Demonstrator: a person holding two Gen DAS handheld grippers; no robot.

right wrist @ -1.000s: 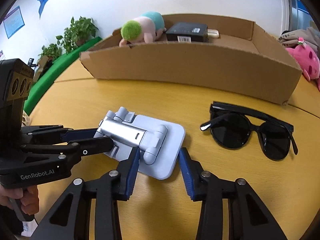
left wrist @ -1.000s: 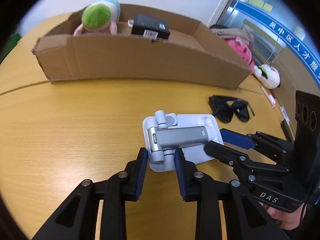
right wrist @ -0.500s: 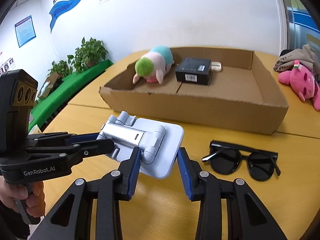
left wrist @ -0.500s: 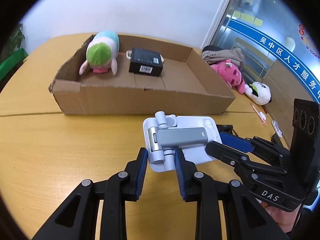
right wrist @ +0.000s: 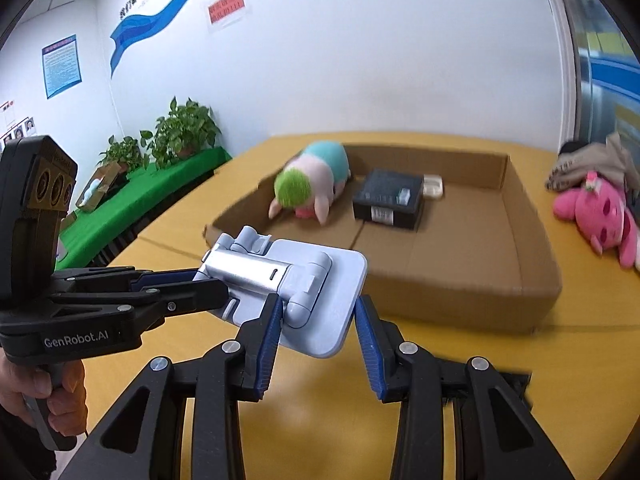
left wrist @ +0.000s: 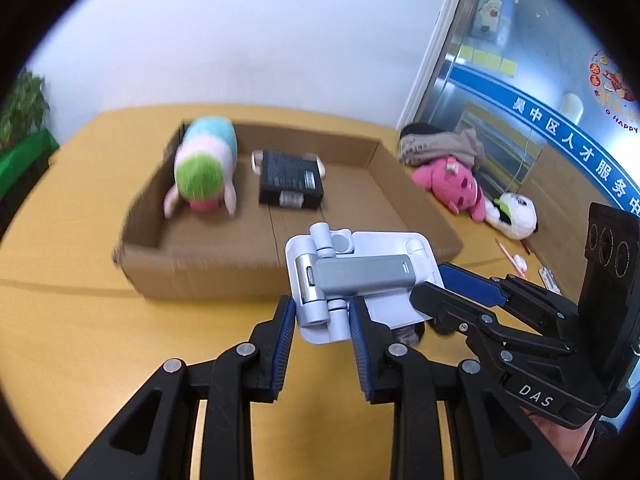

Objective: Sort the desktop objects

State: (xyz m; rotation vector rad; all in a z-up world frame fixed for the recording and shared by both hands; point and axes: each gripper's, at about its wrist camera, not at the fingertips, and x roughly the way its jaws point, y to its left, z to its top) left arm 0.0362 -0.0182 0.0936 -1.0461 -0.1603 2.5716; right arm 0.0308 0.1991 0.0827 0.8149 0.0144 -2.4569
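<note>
Since a second ago I have lifted the phone stand off the table; both grippers have risen with it, and the cardboard box now sits lower in both views. Largest first: bare tabletop lies between me and the box's near wall. Inside the box, a plush toy and a black case occupy the far left; the right half of the floor is free. The left gripper clamps the stand's hinge end. The right gripper clamps the base plate's edges.
</note>
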